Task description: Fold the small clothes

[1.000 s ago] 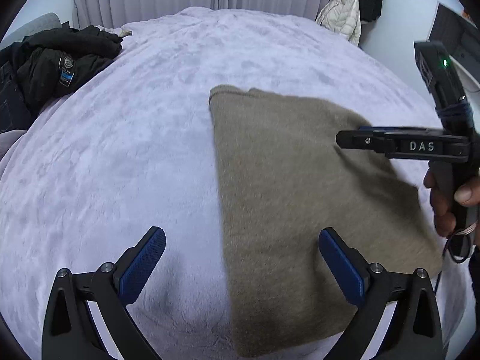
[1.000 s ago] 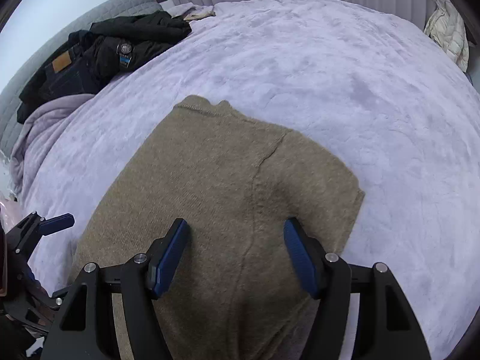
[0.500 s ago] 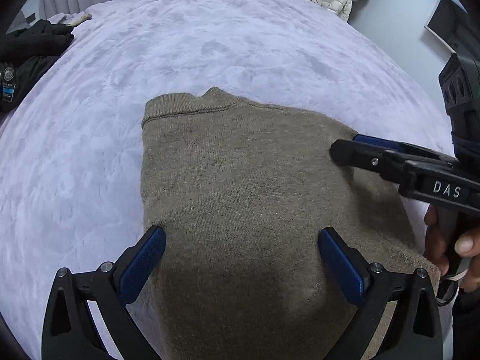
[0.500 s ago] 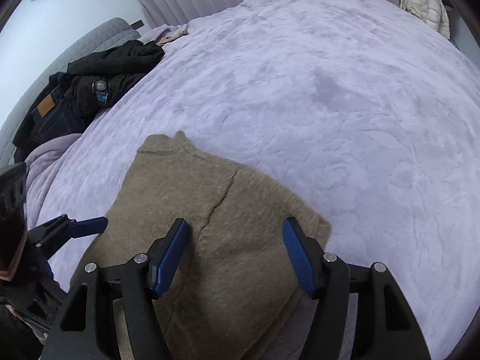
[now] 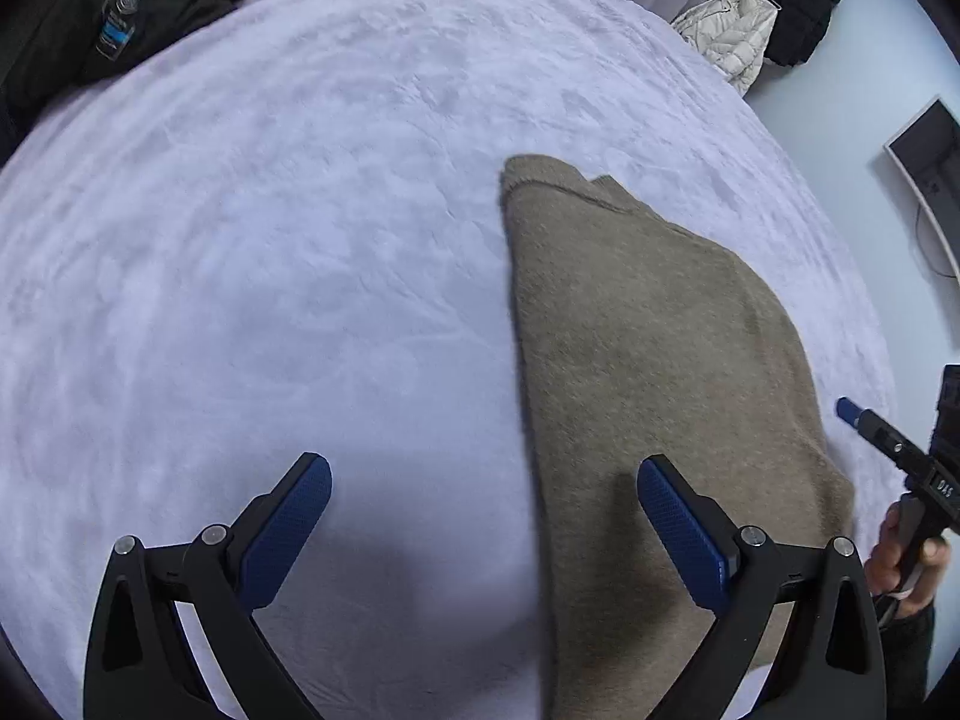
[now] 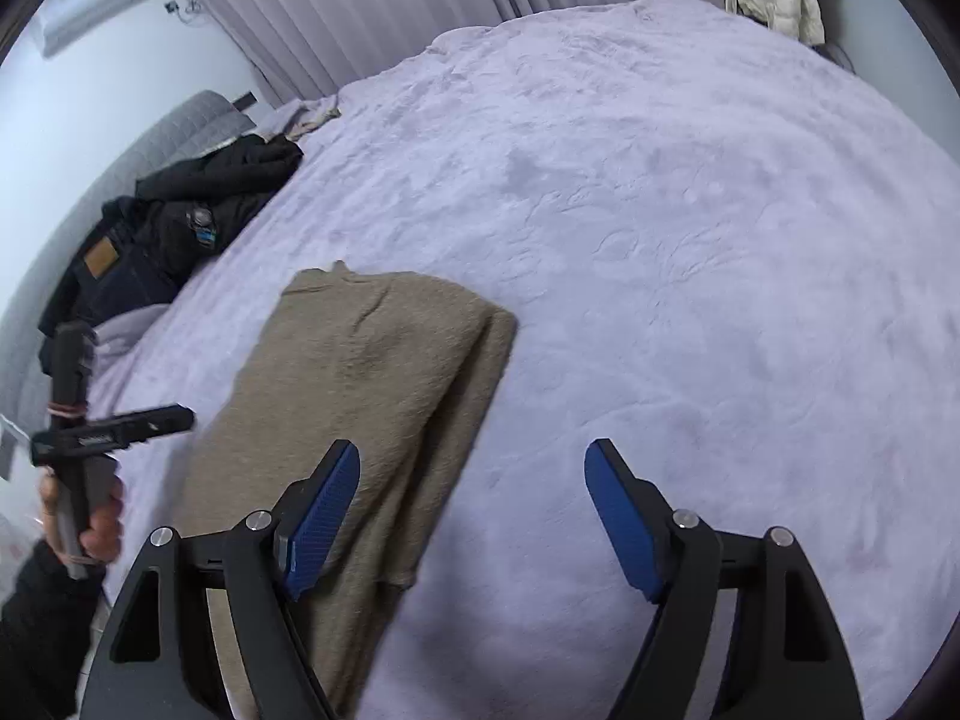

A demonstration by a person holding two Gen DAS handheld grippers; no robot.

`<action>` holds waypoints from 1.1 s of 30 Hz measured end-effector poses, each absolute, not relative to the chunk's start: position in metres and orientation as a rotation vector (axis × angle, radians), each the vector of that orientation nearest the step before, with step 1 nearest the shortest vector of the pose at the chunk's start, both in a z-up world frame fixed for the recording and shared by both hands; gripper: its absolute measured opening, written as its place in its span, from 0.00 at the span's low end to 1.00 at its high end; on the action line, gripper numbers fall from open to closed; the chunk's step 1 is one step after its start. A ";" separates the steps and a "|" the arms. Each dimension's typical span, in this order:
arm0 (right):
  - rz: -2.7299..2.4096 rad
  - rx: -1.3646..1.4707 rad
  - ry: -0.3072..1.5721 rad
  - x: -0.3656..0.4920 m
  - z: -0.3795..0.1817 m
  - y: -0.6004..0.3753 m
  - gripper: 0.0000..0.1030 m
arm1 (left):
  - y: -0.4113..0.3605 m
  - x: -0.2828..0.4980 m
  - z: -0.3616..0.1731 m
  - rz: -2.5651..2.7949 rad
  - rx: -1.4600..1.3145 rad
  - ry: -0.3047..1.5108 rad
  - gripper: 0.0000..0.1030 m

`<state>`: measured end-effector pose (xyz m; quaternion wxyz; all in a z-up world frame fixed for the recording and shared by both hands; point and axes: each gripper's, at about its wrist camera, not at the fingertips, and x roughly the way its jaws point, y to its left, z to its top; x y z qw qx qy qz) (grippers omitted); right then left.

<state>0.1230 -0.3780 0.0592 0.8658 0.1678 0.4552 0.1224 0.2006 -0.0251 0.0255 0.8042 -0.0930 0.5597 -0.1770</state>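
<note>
Left gripper (image 5: 483,516): jaws spread wide, nothing between the blue pads; one pad hangs over bare blanket, the other over the near part of the sweater.
Right gripper (image 6: 474,513): jaws have just been opening and now stand wide apart; nothing is gripped. Its left pad hangs over the sweater's near right edge, the other over blanket.
Hands: each gripper's handle is grasped by a hand, the right hand (image 5: 906,558) at the frame edge of the left view, the left hand (image 6: 84,516) likewise in the right view.
Sweater (image 5: 648,360): tan knit, folded into a long narrow strip, lying flat on the blanket with the collar at the far end.
Blanket (image 5: 270,270): pale lilac plush covering the bed.
Dark clothes (image 6: 180,216): heaped at the bed's far left edge, well apart from the sweater.
Pale jacket (image 5: 729,36): hanging beyond the bed.
</note>
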 end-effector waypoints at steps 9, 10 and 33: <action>0.351 0.491 1.102 0.138 0.007 -0.328 0.79 | -0.099 0.197 -0.004 -0.548 -0.256 1.301 0.99; 0.342 0.499 1.105 0.140 0.002 -0.325 0.80 | -0.102 0.199 -0.006 -0.543 -0.255 1.296 0.99; 0.390 0.347 0.899 0.092 0.093 -0.252 0.37 | -0.049 0.146 0.070 -0.612 -0.275 1.174 0.41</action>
